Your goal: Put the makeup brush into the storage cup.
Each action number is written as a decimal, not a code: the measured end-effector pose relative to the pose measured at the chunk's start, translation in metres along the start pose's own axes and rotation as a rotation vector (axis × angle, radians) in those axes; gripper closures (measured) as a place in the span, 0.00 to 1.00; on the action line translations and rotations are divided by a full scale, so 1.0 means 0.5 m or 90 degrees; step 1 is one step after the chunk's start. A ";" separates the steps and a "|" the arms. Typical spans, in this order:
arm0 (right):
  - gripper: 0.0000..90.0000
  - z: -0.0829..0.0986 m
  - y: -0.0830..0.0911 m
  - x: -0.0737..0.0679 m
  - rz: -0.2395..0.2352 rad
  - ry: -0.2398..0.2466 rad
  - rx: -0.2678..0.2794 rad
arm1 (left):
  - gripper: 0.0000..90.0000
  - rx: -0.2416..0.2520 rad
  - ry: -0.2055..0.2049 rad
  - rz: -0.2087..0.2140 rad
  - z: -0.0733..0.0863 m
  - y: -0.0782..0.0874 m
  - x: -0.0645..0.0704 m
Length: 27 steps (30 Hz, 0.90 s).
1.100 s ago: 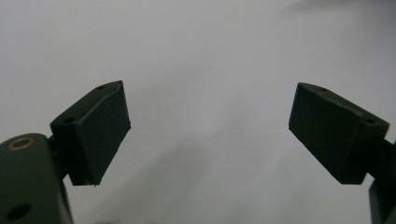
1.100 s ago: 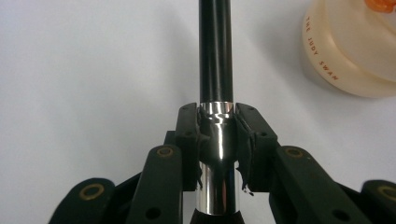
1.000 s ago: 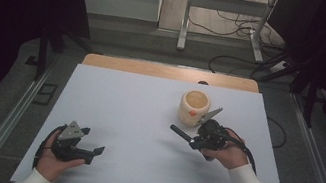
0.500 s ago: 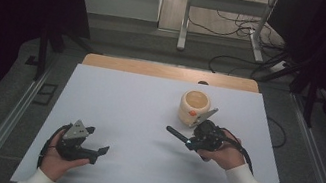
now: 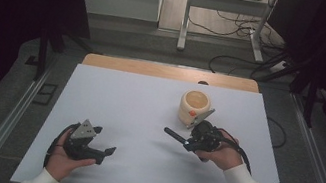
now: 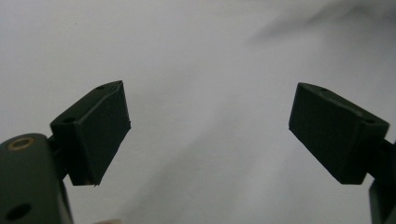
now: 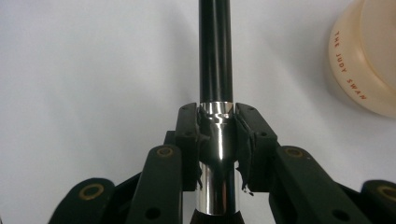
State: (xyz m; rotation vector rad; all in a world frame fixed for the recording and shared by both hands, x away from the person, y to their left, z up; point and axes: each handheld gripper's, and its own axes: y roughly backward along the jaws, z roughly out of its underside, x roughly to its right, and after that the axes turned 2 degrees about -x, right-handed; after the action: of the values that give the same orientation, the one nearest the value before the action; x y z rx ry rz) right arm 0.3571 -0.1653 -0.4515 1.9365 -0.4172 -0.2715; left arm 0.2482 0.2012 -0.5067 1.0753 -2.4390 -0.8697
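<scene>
Red print "THE JUDY SWAN" runs down the side of the cream jar point(image 7: 364, 60), upper right of the right gripper view. Nothing else readable.

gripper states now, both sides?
Left gripper: open, jaws wide apart, nothing between them.
Right gripper: shut on the black rod, clamped at its silver band.

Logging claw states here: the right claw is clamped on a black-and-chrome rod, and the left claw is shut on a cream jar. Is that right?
Not quite. The left claw is open and holds nothing: the left gripper view shows its jaws wide apart over bare table. The cream jar stands apart, beside the right hand. The right claw is indeed clamped on the black-and-chrome rod.
</scene>
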 end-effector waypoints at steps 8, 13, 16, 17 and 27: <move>0.80 -0.004 -0.004 -0.004 -0.002 0.006 -0.003 | 0.15 -0.004 -0.013 0.003 -0.014 -0.012 0.008; 0.80 -0.006 -0.005 -0.006 -0.003 0.009 -0.004 | 0.15 -0.008 -0.024 0.007 -0.026 -0.022 0.015; 0.80 -0.008 -0.005 -0.008 -0.002 0.009 -0.003 | 0.15 -0.015 -0.043 0.010 -0.040 -0.033 0.025; 0.80 -0.008 -0.005 -0.009 -0.002 0.009 -0.003 | 0.15 -0.015 -0.043 0.010 -0.040 -0.033 0.025; 0.80 -0.011 -0.007 -0.012 -0.004 0.015 -0.004 | 0.15 -0.022 -0.072 0.024 -0.071 -0.061 0.049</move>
State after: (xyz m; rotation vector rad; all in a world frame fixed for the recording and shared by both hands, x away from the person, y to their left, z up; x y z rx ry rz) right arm 0.3542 -0.1571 -0.4528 1.9337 -0.3945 -0.2524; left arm 0.2669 0.1525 -0.4980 0.9892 -2.5184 -0.9808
